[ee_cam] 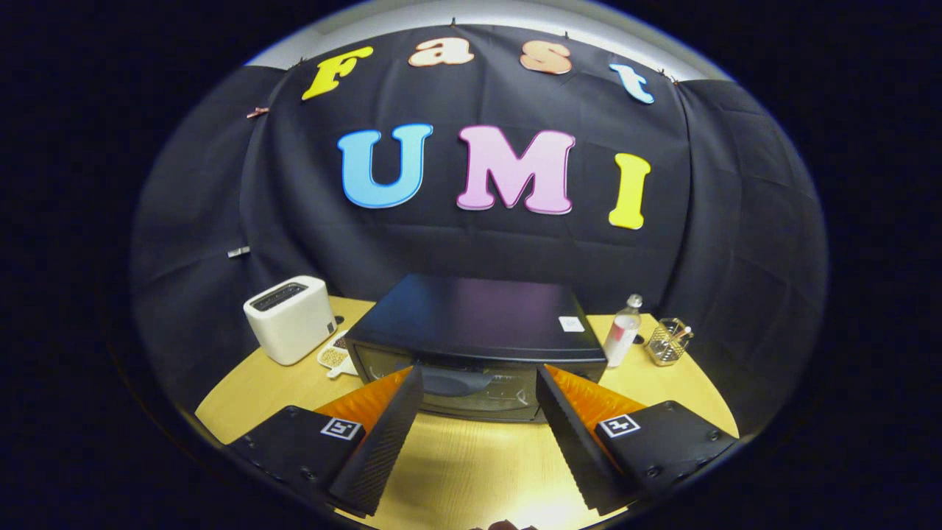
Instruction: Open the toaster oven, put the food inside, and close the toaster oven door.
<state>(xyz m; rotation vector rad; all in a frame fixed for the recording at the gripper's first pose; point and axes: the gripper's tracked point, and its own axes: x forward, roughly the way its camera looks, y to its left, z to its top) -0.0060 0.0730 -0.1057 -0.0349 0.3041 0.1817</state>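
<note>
A black toaster oven (475,324) stands on the wooden table (471,464) just ahead of my fingers, its glass door (471,386) upright and closed, with the handle running across the top of the door. My gripper (480,379) is open, its fingertips at the door's height and spread wide, nothing between them. The orange-backed black fingers (390,427) reach up on either side of the door front. A small plate with pale food (335,357) lies to the left of the oven, partly hidden behind its corner.
A white slot toaster (291,318) stands left of the oven, behind the plate. Right of the oven are a clear bottle with a red label (622,331) and a wire holder (666,342). Bare tabletop lies under the fingers.
</note>
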